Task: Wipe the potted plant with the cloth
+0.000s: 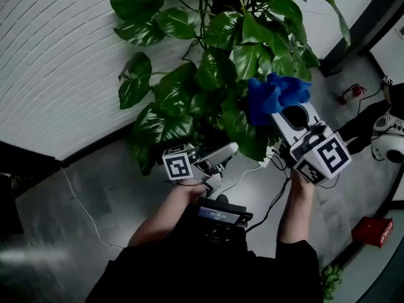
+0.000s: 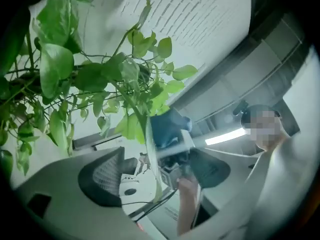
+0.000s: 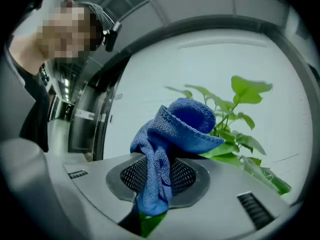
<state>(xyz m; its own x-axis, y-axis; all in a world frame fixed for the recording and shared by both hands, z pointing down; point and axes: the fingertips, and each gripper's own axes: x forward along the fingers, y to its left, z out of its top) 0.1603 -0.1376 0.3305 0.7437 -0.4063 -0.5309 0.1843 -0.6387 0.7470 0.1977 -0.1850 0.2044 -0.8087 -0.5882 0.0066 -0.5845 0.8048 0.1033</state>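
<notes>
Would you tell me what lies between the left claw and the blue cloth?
A plant leaf hangs edge-on between the open left claw and the cloth, shown in the left gripper view.

- A black box (image 1: pixel 218 215) with a small lit screen sits at the person's chest; a black cable (image 1: pixel 273 202) loops off its right side.
- The left gripper (image 1: pixel 219 163), just above the box, is pale grey and has a cube (image 1: pixel 178 165) of black-and-white square markers.
- The right gripper (image 1: pixel 285 113), up and right of the box, is white with a larger marker cube (image 1: pixel 325 158).
- The pads (image 2: pixel 100 176) are dark oval mesh.
- Below the box is a black top (image 1: pixel 189 270) with short sleeves.
</notes>
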